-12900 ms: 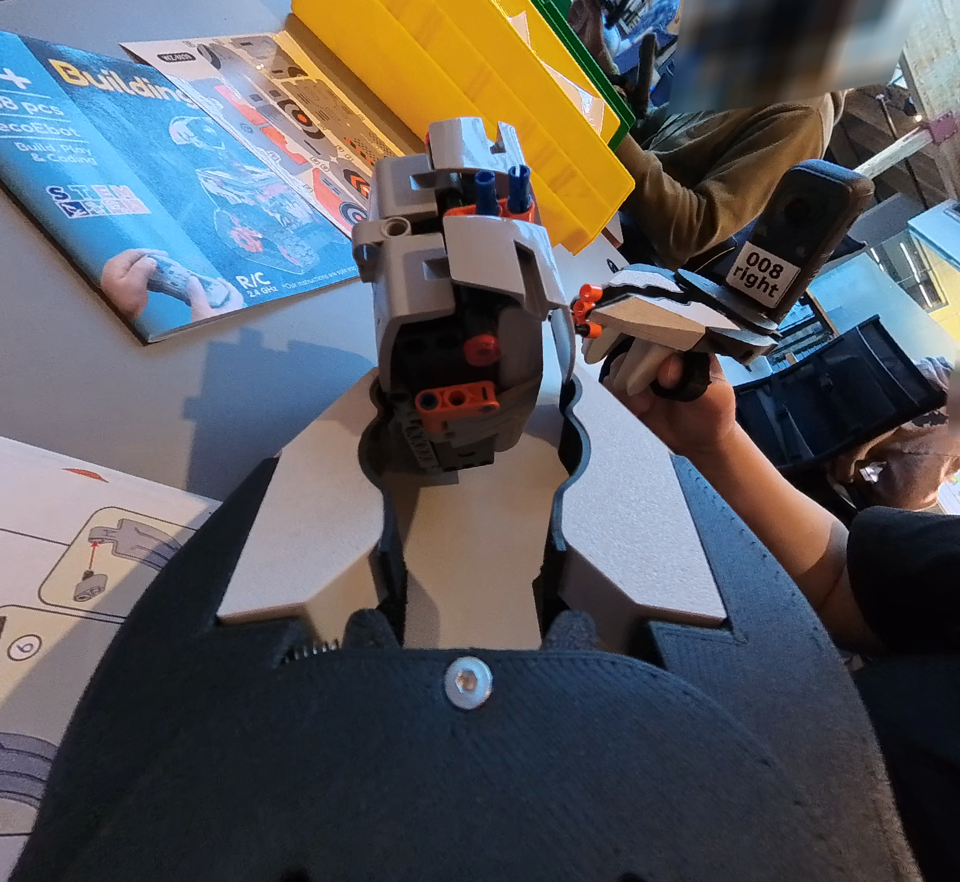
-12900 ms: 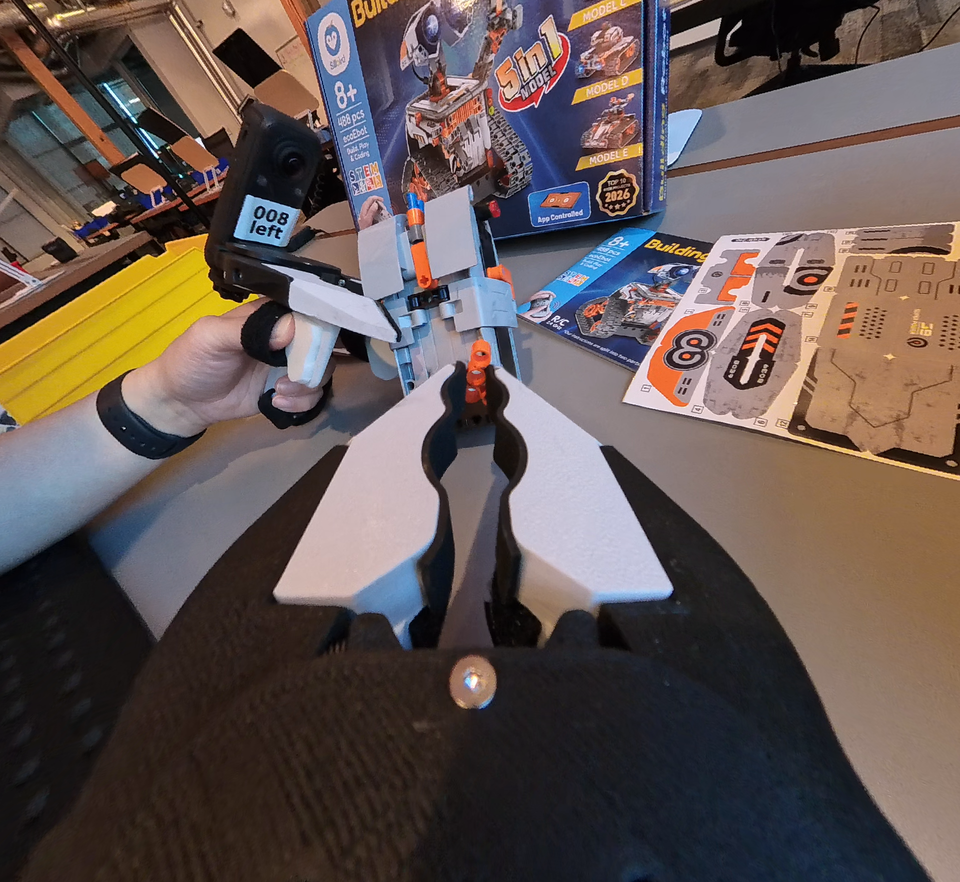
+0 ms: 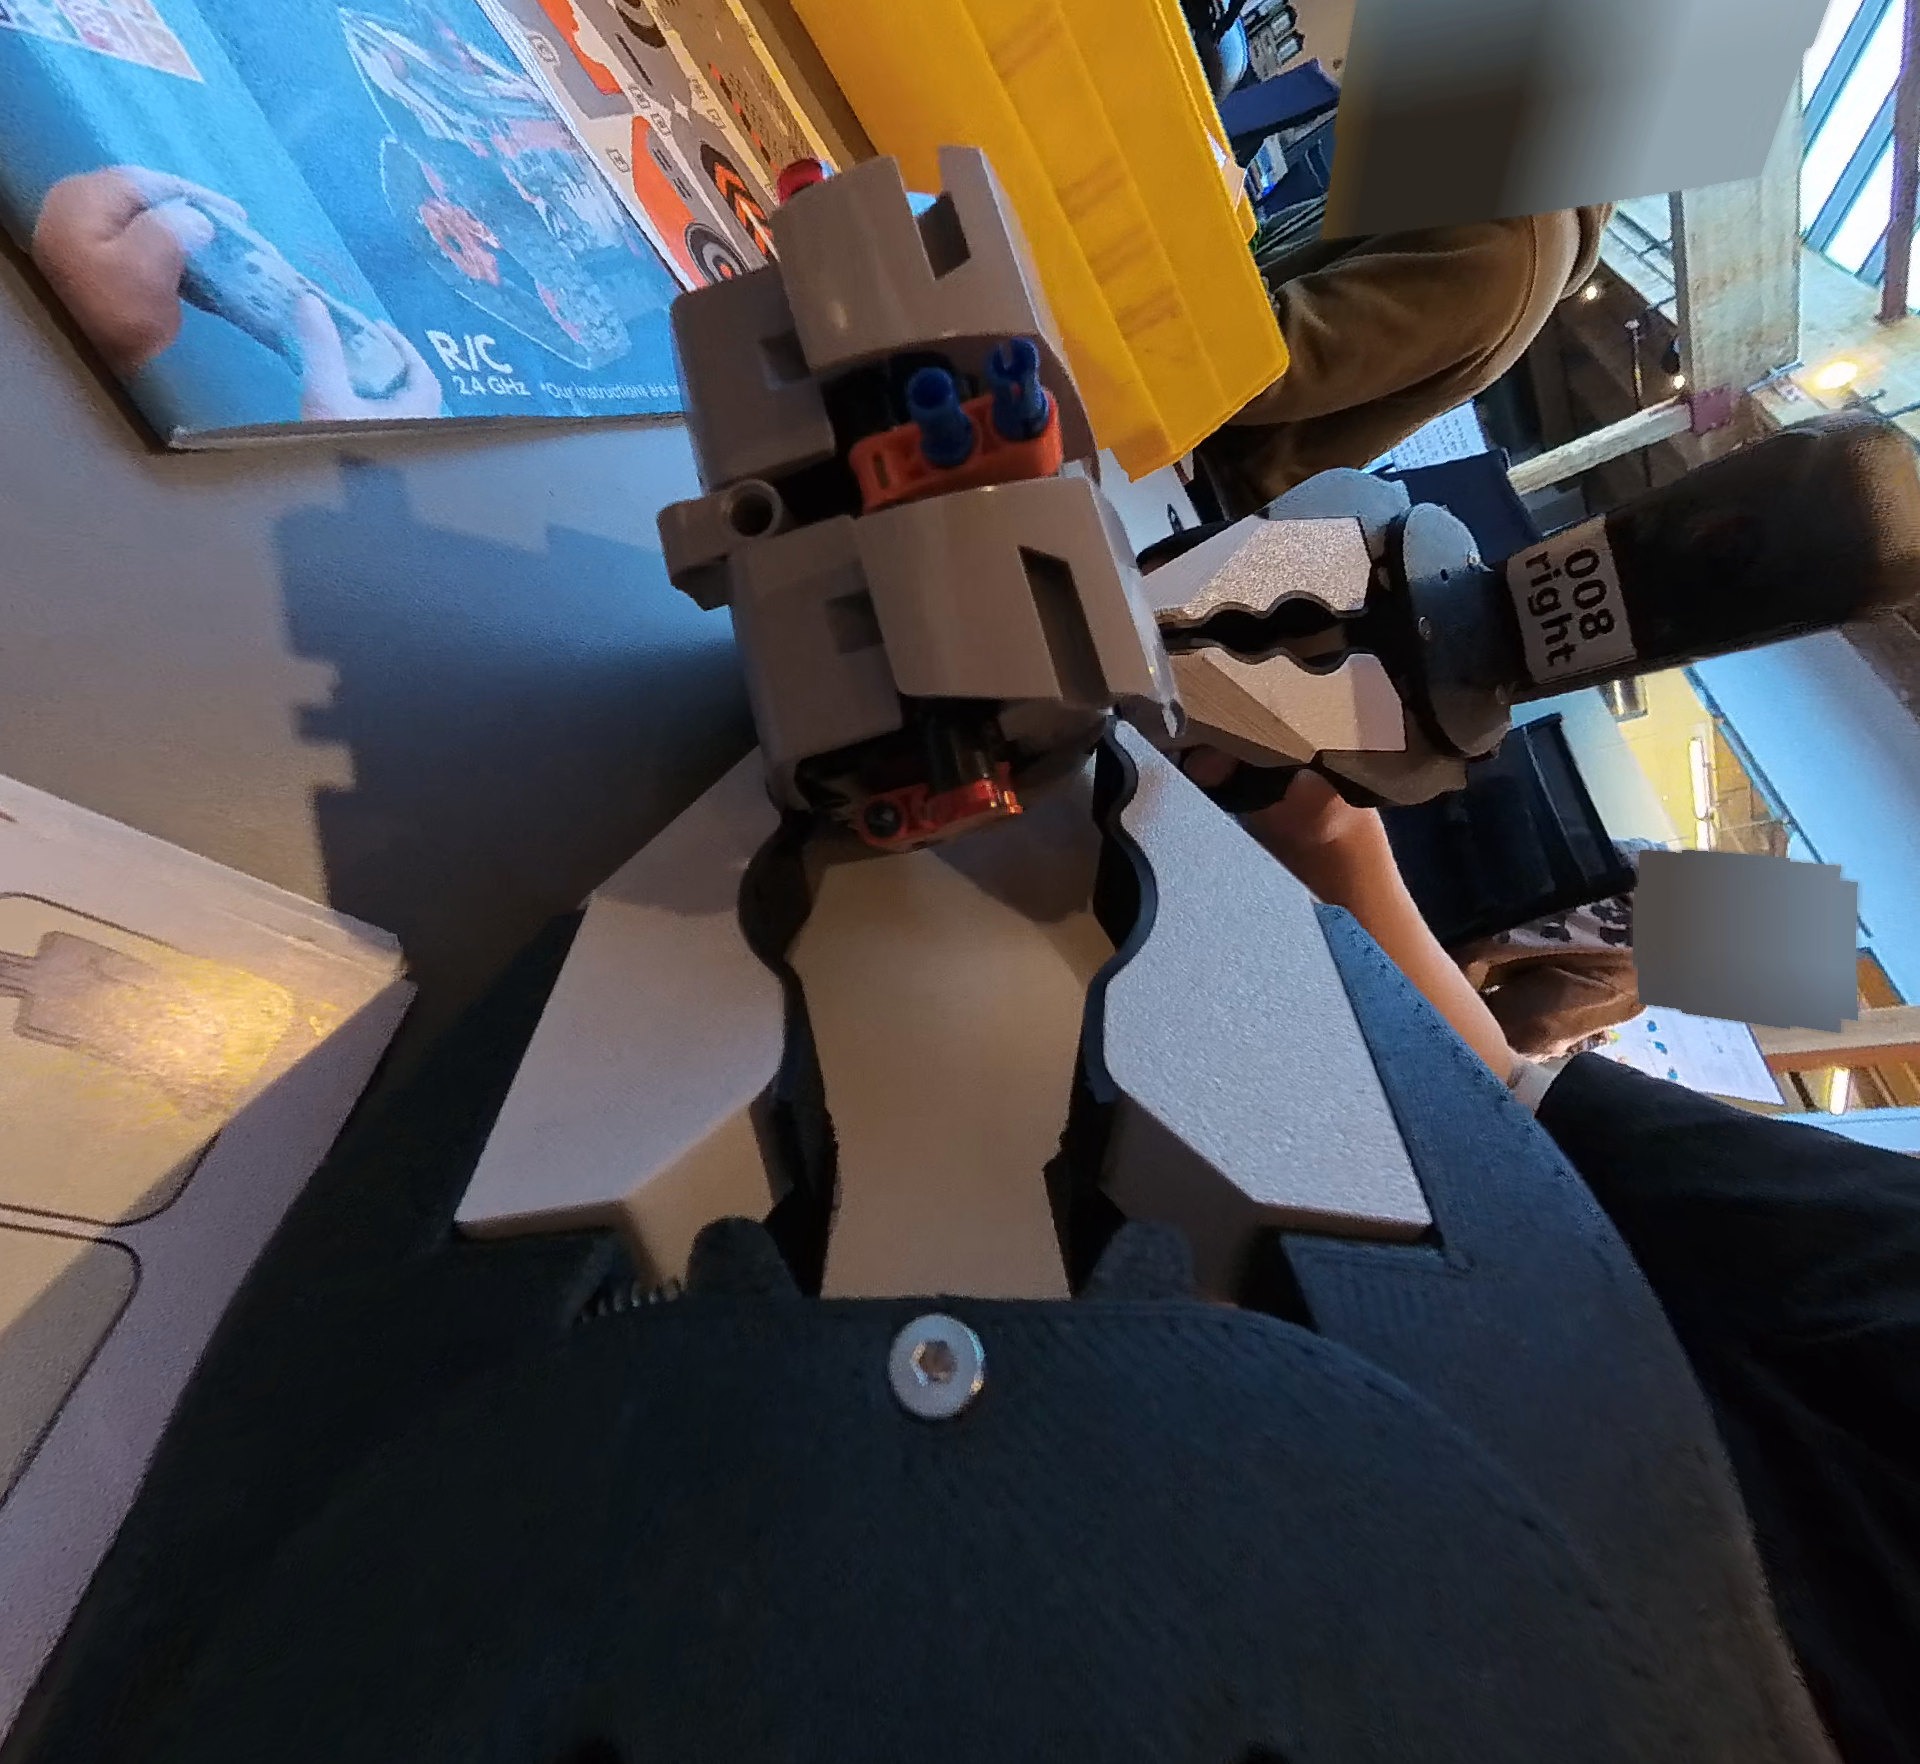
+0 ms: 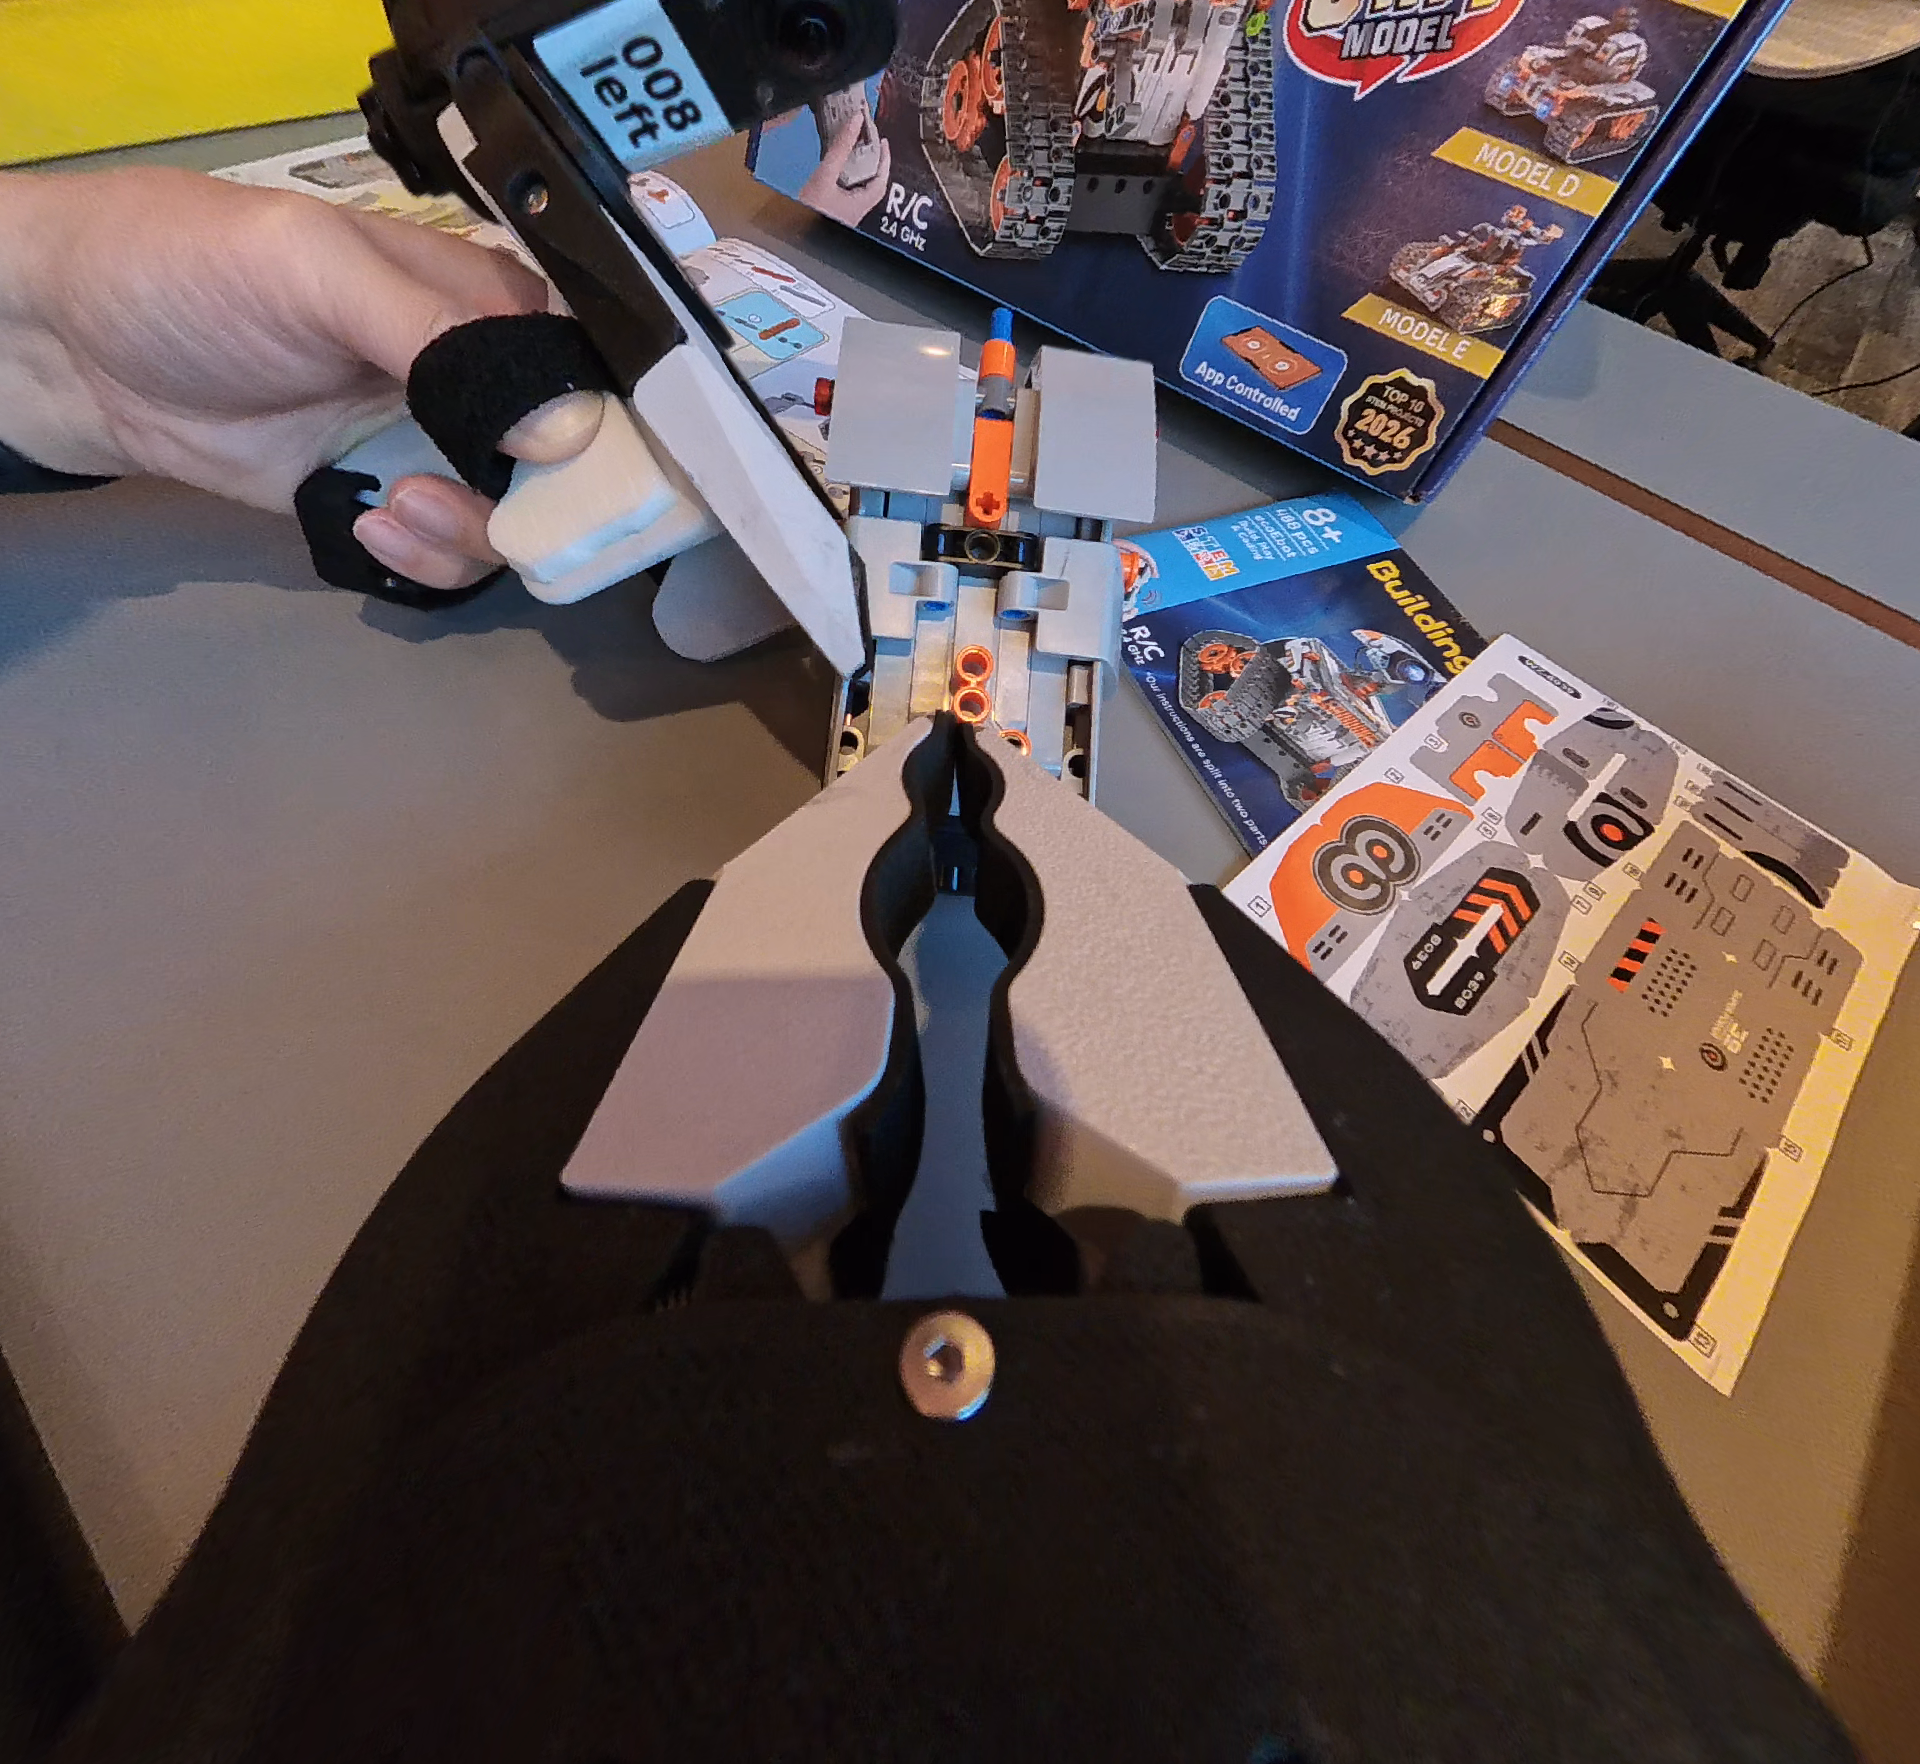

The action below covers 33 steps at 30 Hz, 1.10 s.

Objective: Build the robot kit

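A grey table in a busy workshop carries a blue kit box standing at the back, a booklet and a sticker sheet lying flat to the right, and a yellow bin along the far edge. The grey brick model, with orange and blue pins showing, is held up off the table by the left gripper, whose jaws stand fairly wide and clamp the model's lower end between their tips. The right gripper has its jaws drawn nearly together, tips pressed against the model's side at a small orange part; whether it pinches that part or only touches it I cannot tell, since the tips cover the contact. The hazards lie in the grips. The left jaws hold only the model's end, so a sideways push from the right gripper could lever the model round or out of the jaws and drop it on the table. Pressing off-line could also jam the orange part or pop neighbouring bricks loose.
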Each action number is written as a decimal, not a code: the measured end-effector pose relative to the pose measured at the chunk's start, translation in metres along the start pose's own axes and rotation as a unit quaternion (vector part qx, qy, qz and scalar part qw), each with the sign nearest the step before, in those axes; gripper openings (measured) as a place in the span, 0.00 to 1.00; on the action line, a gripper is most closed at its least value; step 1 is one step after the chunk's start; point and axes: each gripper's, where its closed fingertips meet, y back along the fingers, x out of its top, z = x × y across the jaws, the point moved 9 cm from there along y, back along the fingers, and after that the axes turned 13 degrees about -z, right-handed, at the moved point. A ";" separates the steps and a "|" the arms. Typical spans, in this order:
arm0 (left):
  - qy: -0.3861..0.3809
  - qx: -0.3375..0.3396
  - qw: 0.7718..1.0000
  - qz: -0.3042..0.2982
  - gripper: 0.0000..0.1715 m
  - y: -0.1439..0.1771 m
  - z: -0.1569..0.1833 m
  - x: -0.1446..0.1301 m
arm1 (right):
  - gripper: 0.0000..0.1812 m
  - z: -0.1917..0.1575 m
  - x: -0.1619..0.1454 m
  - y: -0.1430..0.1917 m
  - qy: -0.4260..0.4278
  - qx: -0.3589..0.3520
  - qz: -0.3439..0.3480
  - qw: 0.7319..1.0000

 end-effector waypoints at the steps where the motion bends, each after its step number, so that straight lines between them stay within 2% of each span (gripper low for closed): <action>1: 0.002 -0.003 1.000 0.001 0.30 0.000 -0.001 0.000 | 0.00 0.000 0.000 0.000 -0.001 0.000 0.000 1.000; 8: 0.008 -0.011 1.000 0.008 0.30 0.001 -0.003 0.001 | 0.01 0.000 -0.002 -0.001 0.002 -0.005 0.023 1.000; 9: 0.011 -0.011 1.000 0.009 0.30 0.001 -0.004 0.001 | 0.10 0.002 -0.002 0.001 -0.013 0.003 0.029 0.999; 10: 0.013 -0.011 1.000 0.011 0.30 0.001 -0.004 0.001 | 0.14 0.005 -0.002 0.003 -0.031 0.004 0.033 0.999; 20: 0.015 -0.013 1.000 0.004 0.30 0.000 -0.003 0.000 | 0.14 0.008 -0.003 -0.002 -0.067 0.017 0.030 0.997; 33: 0.008 -0.008 1.000 0.003 0.30 -0.002 -0.001 0.000 | 0.12 0.005 -0.002 -0.003 -0.034 0.005 0.007 0.999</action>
